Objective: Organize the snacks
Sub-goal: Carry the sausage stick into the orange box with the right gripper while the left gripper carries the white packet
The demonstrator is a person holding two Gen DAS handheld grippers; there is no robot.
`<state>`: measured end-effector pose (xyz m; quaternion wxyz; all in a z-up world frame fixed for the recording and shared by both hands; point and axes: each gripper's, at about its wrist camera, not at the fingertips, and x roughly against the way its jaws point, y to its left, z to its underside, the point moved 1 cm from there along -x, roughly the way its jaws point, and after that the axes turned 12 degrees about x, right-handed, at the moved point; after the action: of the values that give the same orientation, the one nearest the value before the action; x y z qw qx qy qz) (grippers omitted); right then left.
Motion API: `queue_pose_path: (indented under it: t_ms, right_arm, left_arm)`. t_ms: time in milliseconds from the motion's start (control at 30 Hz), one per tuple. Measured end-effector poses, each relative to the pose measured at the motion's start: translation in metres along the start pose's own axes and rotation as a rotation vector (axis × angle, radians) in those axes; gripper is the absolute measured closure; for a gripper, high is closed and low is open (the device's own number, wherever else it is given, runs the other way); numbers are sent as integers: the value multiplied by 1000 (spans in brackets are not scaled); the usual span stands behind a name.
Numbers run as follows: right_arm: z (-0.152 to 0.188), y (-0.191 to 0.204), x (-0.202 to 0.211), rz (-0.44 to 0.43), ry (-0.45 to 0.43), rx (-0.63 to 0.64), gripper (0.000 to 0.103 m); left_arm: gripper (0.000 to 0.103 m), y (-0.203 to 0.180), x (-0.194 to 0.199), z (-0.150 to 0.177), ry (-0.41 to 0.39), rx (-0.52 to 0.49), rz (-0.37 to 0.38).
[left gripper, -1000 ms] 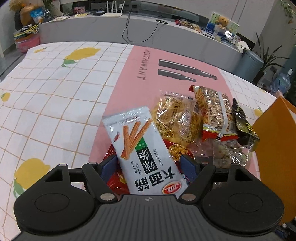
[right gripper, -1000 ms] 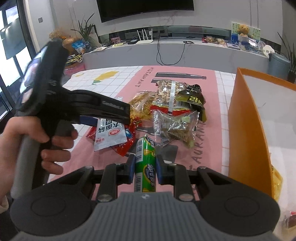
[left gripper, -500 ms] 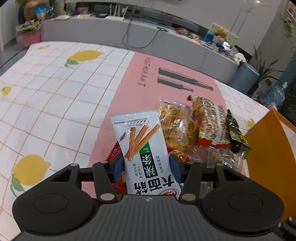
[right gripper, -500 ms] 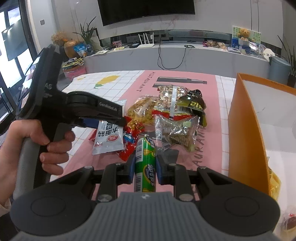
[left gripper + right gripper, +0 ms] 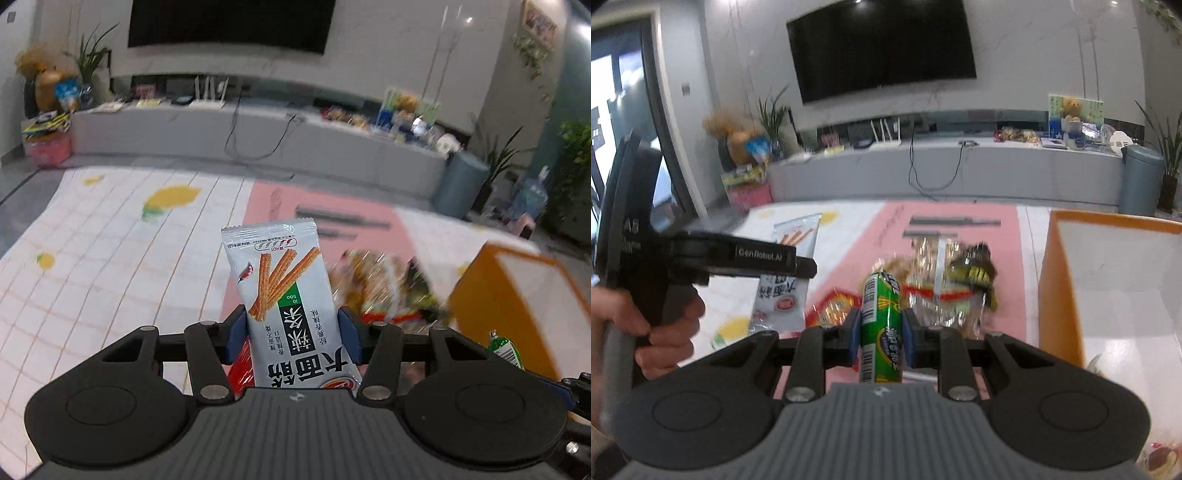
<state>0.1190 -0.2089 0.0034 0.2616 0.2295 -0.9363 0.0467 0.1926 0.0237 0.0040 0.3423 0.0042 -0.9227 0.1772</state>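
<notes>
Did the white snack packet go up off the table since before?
Yes. The white snack packet, held by the left gripper, rose above the snack pile, toward the orange box.

Two snacks held up, the rest piled by the box

A white packet [image 5: 286,299] printed with orange sticks stands upright off the table; a green tube snack [image 5: 881,325] does too. Behind them a blurred pile [image 5: 945,288] of shiny yellow, red and black packets lies on the pink mat, just left of the open orange box [image 5: 1060,295].
</notes>
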Motion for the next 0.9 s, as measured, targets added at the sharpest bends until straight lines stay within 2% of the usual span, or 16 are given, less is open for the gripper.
queue_pose_path:
  t_ms: [167,267,400,533,633,733,900]
  right_arm:
    - [-22,-38,55,74,-85,-57,82]
    - [-16,-66,85,123,-93,-128,82]
    - [3,-101,104,219,-76,-192,82]
    - [24,-131,101,287,-5,-279,82]
    - [36,-142,89,315,70,-291,82]
    - [47,-145,75,332,145,-287,82]
    - [53,-143,56,319,213,-285,82]
  left_arm:
    - [44,-22,25,-11,-39,-12,109]
    - [44,-38,33,-6,-38,-38,171]
    - [44,-60,35,4,15,-82,262]
    - [44,-77,32,12,62,-94,333]
    - [44,-87,28,16,86,-109,366]
    - [44,-98,22,22,104,-129,377]
    - [44,-106,17,36,130,-160,378]
